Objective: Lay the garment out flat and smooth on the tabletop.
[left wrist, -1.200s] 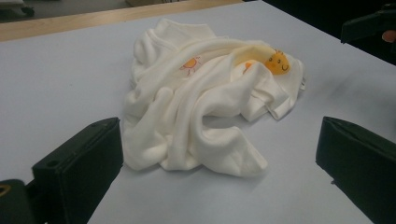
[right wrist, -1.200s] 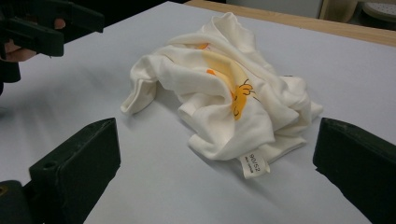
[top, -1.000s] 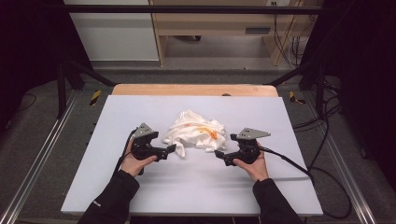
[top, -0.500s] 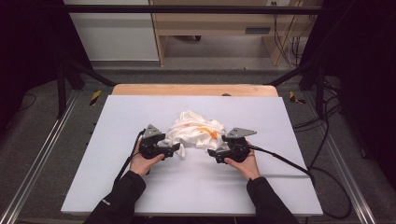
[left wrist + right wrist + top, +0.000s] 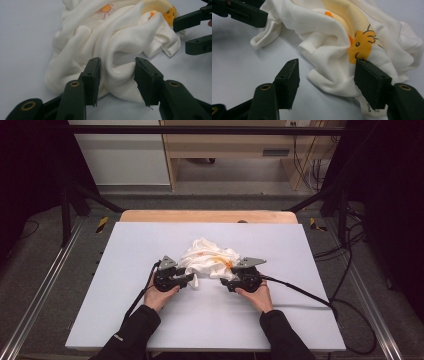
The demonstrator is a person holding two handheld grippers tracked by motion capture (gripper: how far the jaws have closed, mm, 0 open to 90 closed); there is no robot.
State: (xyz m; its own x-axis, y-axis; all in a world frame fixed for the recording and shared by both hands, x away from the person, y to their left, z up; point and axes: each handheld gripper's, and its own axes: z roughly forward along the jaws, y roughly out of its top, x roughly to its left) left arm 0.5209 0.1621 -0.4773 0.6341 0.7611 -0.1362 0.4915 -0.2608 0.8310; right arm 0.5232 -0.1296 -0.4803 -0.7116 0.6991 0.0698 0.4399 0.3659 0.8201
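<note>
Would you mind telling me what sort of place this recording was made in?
Probably a lab recording station: a bare white table inside a metal frame, loose cables on the floor, and one crumpled garment.

Both forearms reach in, each hand holding a tool low and level: left tool (image 5: 187,279) and right tool (image 5: 226,285) face each other (jaws just closing, still parted).

A pale grey table top (image 5: 150,320) is laid over a wooden board (image 5: 207,216), on a grey floor (image 5: 45,255) with metal rails (image 5: 35,305). Behind it, light wooden furniture (image 5: 235,150) and hanging cables (image 5: 307,150) are seen, flanked by dark curtains (image 5: 30,165).
</note>
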